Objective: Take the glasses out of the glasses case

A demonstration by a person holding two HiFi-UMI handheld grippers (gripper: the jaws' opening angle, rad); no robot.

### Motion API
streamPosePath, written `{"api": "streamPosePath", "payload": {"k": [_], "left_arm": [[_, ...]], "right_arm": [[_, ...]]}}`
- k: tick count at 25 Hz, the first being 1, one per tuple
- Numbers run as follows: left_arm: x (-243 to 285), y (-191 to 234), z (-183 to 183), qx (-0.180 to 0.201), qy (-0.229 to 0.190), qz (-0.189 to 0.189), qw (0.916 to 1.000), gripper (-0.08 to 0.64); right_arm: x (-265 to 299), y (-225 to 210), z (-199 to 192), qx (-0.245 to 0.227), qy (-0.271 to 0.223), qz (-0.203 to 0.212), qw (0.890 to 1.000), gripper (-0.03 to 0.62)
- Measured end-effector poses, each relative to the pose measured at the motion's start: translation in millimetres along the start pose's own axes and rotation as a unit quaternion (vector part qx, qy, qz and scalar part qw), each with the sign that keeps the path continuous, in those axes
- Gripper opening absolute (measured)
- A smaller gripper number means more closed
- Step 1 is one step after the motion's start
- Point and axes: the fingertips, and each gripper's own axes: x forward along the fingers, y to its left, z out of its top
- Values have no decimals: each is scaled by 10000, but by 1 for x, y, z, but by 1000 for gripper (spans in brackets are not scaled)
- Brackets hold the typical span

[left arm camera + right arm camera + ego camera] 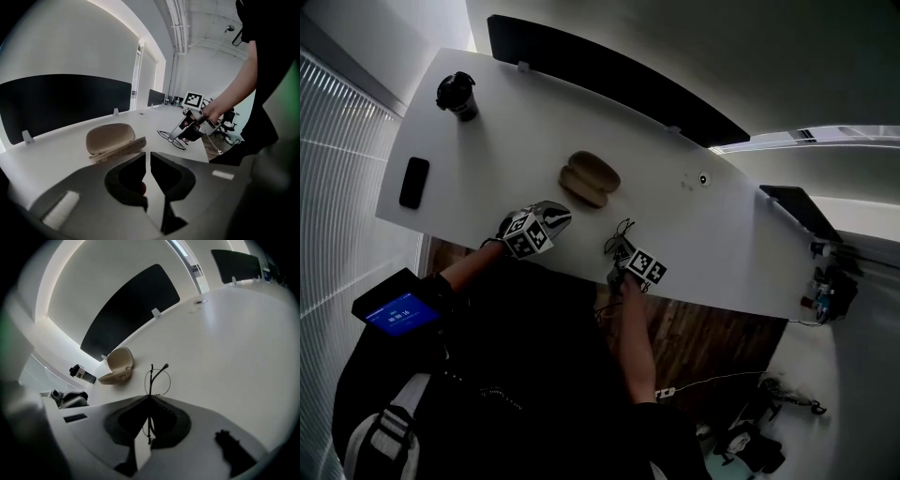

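White desk with a long black divider panel along its far edge fills the head view, with a dim office behind it. The tan glasses case lies open near the middle of the desk, its lid tipped back, and as far as the views reach nothing shows inside it.

The glasses are out of it. The right gripper has its jaws pinched tight on the thin dark frame, which runs edge-on between them, with one lens ring and a temple arm sticking out past the tips. They sit low over the desk near the front edge, well apart from the case; whether they touch the surface I cannot tell.

The left gripper holds nothing — its jaws are drawn together to a thin slit, and it hangs at the near edge of the desk, facing the case.

A dark phone and a black cup sit off at the far left end, out of the way.

By my reading the lifting-out is done and the step in hand is placing. The next move calls for a gentle lowering until the frame rests flat, then a slow opening of the right jaws — a thin wire frame could bend or snag on the pads if pulled away sideways.
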Motion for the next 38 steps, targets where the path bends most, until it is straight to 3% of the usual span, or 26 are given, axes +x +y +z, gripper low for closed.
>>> {"api": "streamPosePath", "payload": {"k": [6,9,15,19,23,25,27,29,34,38], "left_arm": [[-1,2,-1,-35,46,102,9999,40],[0,2,3,-71,14,48,10000,40],[-5,7,3,-88,-45,98,9999,40],[-4,6,1,-89,-16,111,9999,40],[-1,3,2,-30,-30,63,10000,40],[-4,4,4,-2,-92,76,9999,38],[-9,6,7,-33,-176,100,9998,35],[-9,3,7,-117,-261,84,9996,35],[-11,2,11,-161,-330,14,9993,32],[-12,-5,4,-28,-396,-127,9991,31]], "right_arm": [[4,-4,7,-136,-52,19,9999,19],[-4,1,9,-228,-221,-59,9995,121],[-10,18,8,-769,-525,-111,9956,170],[-11,10,8,-736,-429,-208,9962,176],[-23,9,24,-1543,-691,-835,9821,175],[-32,29,37,-1640,-1162,-606,9777,175],[-41,54,43,-1599,-1628,-185,9734,169],[-50,76,38,-1887,-1862,-17,9642,6],[-33,123,4,-3060,-1466,121,9406,6],[-25,130,-18,-3051,-1452,-36,9412,6]]}}
